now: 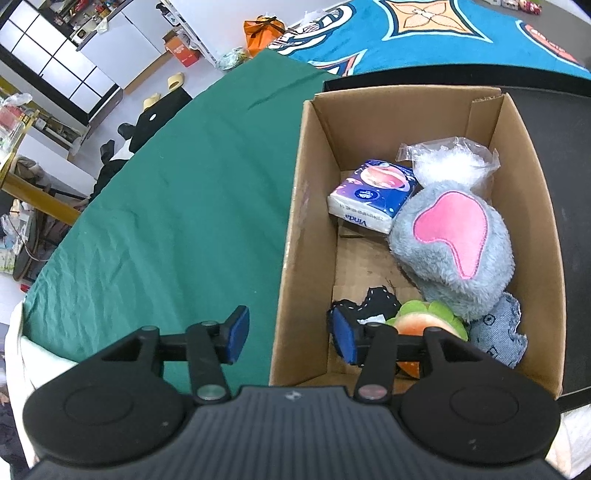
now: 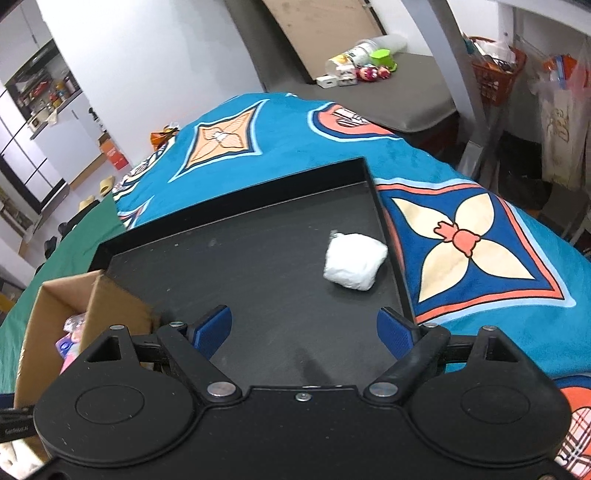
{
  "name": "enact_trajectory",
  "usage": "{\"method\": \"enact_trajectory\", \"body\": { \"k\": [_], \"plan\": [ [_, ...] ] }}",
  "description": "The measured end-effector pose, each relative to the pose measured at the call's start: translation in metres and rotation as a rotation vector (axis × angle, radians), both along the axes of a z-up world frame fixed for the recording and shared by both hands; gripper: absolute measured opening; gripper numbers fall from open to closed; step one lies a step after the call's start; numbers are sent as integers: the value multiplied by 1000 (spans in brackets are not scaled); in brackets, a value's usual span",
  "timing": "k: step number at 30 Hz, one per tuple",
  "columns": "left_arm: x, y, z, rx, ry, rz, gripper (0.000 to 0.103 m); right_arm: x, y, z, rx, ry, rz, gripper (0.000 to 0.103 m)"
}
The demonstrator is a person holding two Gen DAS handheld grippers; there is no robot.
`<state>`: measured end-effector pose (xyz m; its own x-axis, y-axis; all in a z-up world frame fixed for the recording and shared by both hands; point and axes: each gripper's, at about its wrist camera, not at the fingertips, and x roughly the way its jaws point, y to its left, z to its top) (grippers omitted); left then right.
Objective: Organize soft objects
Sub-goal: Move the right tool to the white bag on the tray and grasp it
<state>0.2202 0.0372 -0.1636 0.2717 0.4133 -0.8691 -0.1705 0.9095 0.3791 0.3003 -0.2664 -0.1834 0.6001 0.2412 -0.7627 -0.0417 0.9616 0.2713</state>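
Soft things: six counted in one cardboard box (image 1: pixel 295 236); one white bundle (image 2: pixel 354 266) on black tray (image 2: pixel 229 206).
Surface: green cloth (image 1: pixel 155 206), blue blanket (image 2: pixel 295 136).
Fingers: left gripper (image 1: pixel 290 338) and right gripper (image 2: pixel 303 334) parted, empty.

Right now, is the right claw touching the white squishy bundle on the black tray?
Apart. The right wrist view shows the right claw open, with bare black tray between its fingertips and the white bundle, which lies farther off near the tray's right wall.

A green cloth (image 1: pixel 166 192) covers the counter. Beyond the cloth lies a teal patterned blanket (image 2: pixel 295 147). On the floor past the cloth's far edge sit an orange bag (image 1: pixel 263 31) and yellow slippers (image 1: pixel 175 81).
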Motion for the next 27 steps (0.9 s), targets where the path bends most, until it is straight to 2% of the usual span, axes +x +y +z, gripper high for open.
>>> {"method": "enact_trajectory", "body": {
  "k": [7,20,23,24,25,26,27],
  "plan": [
    [7,-8,-8,44,41,-14,49,19,-14,-17,12,13,-46,85],
    [15,-13,-13,67,75,-15,49,49,-11,-35,41,33,-86,83],
    [15,-13,-13,64,79,-14,49,51,-5,-37,7,8,-93,82],
    [16,-12,-13,59,80,-13,49,53,-3,-37,-8,4,-94,79],
    [15,-11,-13,53,80,-9,49,53,-2,-37,-30,-1,-97,69],
    [16,-10,-13,51,79,-4,49,54,-1,-37,-48,1,-97,52],
    [16,-9,-12,49,76,2,49,55,-2,-38,-64,16,-101,42]
  ]
}}
